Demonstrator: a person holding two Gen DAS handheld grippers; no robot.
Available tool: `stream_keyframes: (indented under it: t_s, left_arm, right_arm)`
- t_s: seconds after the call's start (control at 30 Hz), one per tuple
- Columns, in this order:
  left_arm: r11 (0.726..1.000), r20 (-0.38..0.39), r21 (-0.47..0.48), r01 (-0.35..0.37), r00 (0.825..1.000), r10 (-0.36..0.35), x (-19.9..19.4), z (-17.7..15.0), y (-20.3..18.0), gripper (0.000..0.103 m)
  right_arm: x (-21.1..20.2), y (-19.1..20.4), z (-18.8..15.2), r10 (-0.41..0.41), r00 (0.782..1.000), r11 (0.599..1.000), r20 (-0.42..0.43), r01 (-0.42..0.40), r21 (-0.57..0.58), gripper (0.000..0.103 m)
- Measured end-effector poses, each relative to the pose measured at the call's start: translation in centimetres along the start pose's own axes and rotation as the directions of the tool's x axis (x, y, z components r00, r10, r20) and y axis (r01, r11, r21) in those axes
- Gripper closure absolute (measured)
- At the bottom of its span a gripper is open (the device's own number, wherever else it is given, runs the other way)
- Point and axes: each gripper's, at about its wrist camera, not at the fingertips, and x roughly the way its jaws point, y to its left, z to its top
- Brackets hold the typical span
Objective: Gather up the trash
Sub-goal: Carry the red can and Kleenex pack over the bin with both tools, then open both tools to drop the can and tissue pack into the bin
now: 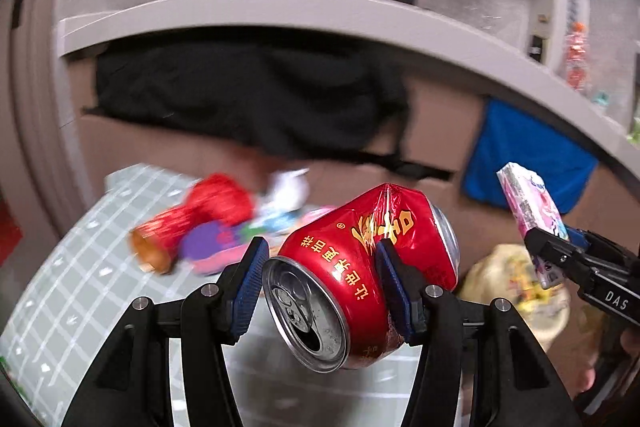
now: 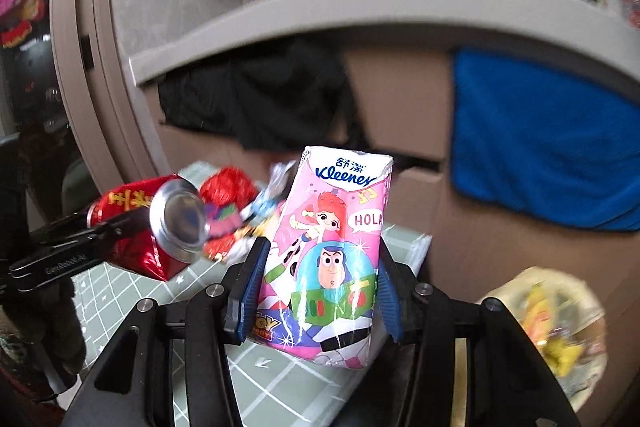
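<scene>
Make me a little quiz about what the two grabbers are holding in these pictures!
1. True or false: the left hand-held gripper is shut on a dented red metal drink can.
2. What does the right hand-held gripper hold? A) a blue cloth B) a pink plastic-wrapped tissue pack C) a banana
3. Fill in: more litter lies on a green mat printed with a white ____.

Key: 1 true; 2 B; 3 grid.
</scene>
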Motion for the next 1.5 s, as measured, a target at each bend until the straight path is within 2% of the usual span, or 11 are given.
stream_keyframes:
  t_s: [0.17, 0.3, 0.37, 0.5, 0.7, 1.07, 1.3, 1.37, 1.4, 1.47, 1.5]
  left_arm:
    - [0.989, 0.009, 0.048, 0.141, 0.990, -0.141, 1.0, 1.4, -7.4, 0.047]
    - [0.963, -0.056, 0.093, 0.254, 0.967, -0.249, 3.3, 1.1, -13.4, 0.047]
    - [0.946, -0.092, 0.125, 0.299, 0.953, -0.289, 4.7, 0.7, -16.4, 0.047]
    - [0.925, -0.140, 0.161, 0.344, 0.936, -0.324, 7.1, -0.4, -20.6, 0.047]
    - [0.916, -0.217, 0.165, 0.366, 0.919, -0.329, 9.8, -1.9, -23.7, 0.047]
    - [0.912, -0.278, 0.159, 0.378, 0.904, -0.326, 12.7, -3.1, -24.1, 0.047]
    - [0.900, -0.315, 0.147, 0.411, 0.882, -0.351, 14.9, -3.9, -24.9, 0.047]
    - [0.882, -0.334, 0.145, 0.448, 0.861, -0.383, 15.9, -4.1, -25.4, 0.047]
    - [0.870, -0.351, 0.135, 0.475, 0.844, -0.406, 16.5, -4.3, -25.6, 0.047]
    - [0.840, -0.393, 0.104, 0.532, 0.798, -0.457, 18.2, -4.6, -26.0, 0.044]
    - [0.840, -0.409, 0.093, 0.535, 0.790, -0.457, 18.9, -4.7, -26.0, 0.041]
  right_arm:
    - [-5.6, -5.4, -0.5, -0.102, 0.993, 0.994, 0.060, 0.100, 0.035, 0.056]
    - [-9.8, -10.6, -1.8, -0.235, 0.969, 0.969, 0.079, 0.228, 0.092, 0.056]
    - [-11.6, -13.6, -2.7, -0.291, 0.954, 0.950, 0.073, 0.279, 0.140, 0.056]
    - [-13.6, -17.8, -4.7, -0.344, 0.938, 0.918, 0.051, 0.324, 0.228, 0.056]
    - [-12.6, -20.7, -6.3, -0.313, 0.950, 0.909, -0.002, 0.300, 0.288, 0.056]
    - [-9.5, -22.0, -7.1, -0.278, 0.960, 0.913, -0.041, 0.278, 0.298, 0.056]
    - [-8.1, -23.0, -7.3, -0.264, 0.963, 0.910, -0.061, 0.270, 0.316, 0.056]
    - [-7.7, -23.5, -7.4, -0.254, 0.965, 0.908, -0.060, 0.259, 0.330, 0.056]
    - [-7.6, -23.8, -7.5, -0.249, 0.967, 0.907, -0.051, 0.251, 0.338, 0.053]
    - [-7.3, -24.7, -7.8, -0.254, 0.966, 0.897, -0.040, 0.251, 0.363, 0.050]
    - [-6.9, -25.3, -8.1, -0.257, 0.965, 0.888, -0.044, 0.254, 0.384, 0.050]
